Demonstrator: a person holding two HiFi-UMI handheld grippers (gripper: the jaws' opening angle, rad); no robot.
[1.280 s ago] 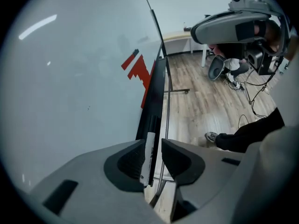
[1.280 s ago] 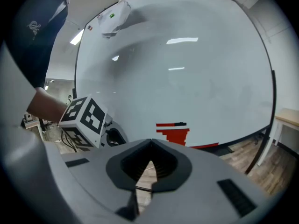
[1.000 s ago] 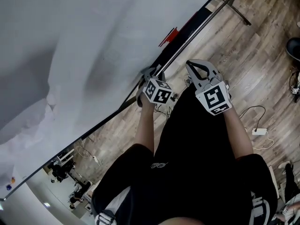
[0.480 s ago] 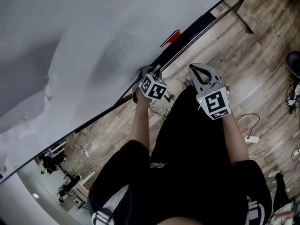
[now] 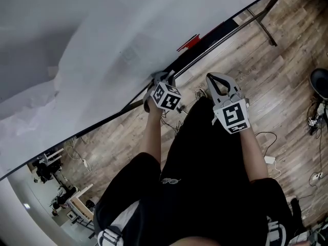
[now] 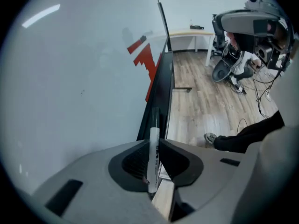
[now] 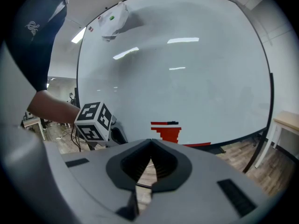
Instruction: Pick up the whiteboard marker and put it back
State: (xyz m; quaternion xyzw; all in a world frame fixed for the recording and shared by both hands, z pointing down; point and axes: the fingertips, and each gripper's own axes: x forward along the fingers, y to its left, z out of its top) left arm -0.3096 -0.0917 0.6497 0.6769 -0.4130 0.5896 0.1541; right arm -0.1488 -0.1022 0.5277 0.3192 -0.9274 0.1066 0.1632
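Little has shifted: our left gripper (image 6: 154, 143) still pinches the marker (image 6: 153, 154) by the ledge (image 6: 163, 78); right gripper (image 7: 150, 142) closed, empty. We judge release comes next.

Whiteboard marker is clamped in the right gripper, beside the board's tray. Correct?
No, it is the left gripper that is shut on the whiteboard marker, beside the board's tray; the left gripper view shows it between the jaws. The right gripper is shut on nothing.

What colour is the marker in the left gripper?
The marker is white with a dark cap; see the left gripper view.
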